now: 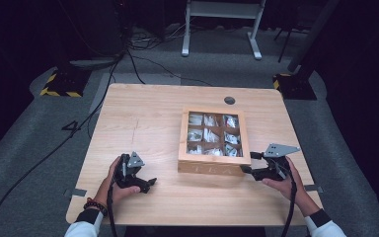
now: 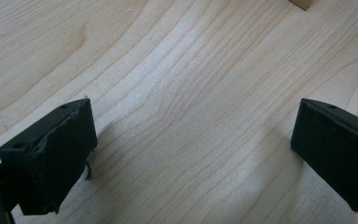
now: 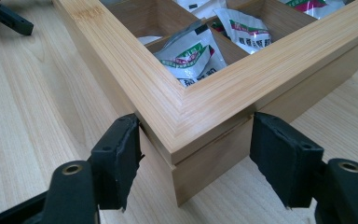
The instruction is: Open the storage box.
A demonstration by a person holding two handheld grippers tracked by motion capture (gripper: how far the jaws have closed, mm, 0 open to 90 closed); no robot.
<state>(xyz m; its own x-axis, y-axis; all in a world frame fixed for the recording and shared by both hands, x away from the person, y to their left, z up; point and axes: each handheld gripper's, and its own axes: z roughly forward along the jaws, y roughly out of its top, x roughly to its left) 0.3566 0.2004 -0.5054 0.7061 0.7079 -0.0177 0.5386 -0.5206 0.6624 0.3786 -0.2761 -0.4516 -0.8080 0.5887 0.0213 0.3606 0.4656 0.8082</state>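
My right gripper (image 3: 193, 158) straddles the near right corner of the wooden box (image 1: 214, 165) on the tabletop (image 1: 143, 128), fingers open; next I squeeze its lid. My left gripper (image 1: 140, 183) rests open.

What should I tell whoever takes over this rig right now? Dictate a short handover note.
Left gripper: open, holding nothing, low over the light wooden table.
Right gripper: fingers straddle the near right corner of the square bamboo box with a windowed lid; whether they press yet is unclear.
Done: corner lined up.
Left: grip it; lid is down, white sachets inside.
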